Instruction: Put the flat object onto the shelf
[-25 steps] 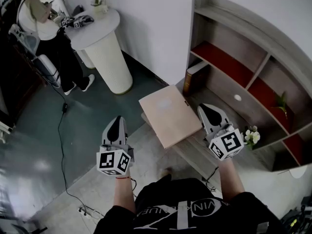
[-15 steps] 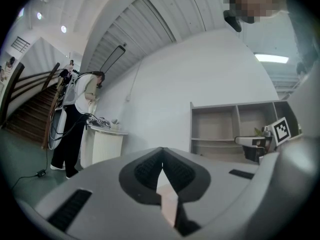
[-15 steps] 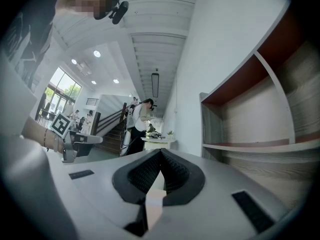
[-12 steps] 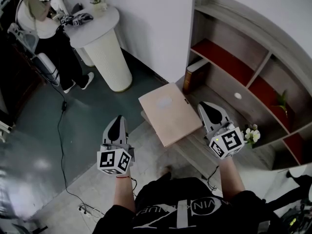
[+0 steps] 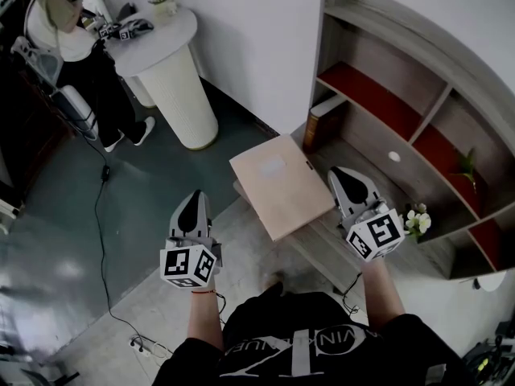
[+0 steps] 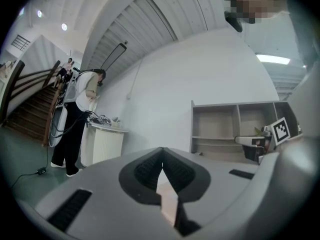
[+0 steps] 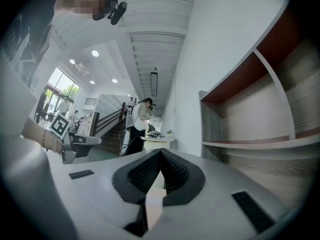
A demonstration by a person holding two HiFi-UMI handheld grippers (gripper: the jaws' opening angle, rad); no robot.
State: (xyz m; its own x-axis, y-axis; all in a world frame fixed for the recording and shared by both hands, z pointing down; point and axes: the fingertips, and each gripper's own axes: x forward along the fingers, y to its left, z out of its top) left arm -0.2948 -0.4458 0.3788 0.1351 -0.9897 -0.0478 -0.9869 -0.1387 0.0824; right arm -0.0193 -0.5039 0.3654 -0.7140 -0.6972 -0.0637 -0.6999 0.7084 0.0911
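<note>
Shelf (image 5: 418,95) cut off by the head view's right edge, standing person (image 5: 60,30) cropped at the top-left corner, small dark items (image 5: 122,31) on the round counter (image 5: 173,75) too small to tell, bench (image 5: 322,252) mostly hidden under the flat board (image 5: 282,185)

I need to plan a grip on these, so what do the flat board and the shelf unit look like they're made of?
The flat board is probably plywood or laminated fibreboard with a matte finish: pale tan, an even face, thin straight edges. The shelf unit looks like matte wood-effect laminate: a grey frame with faint grain streaks. Its red panels seem painted or laminated; I can't tell which.
</note>
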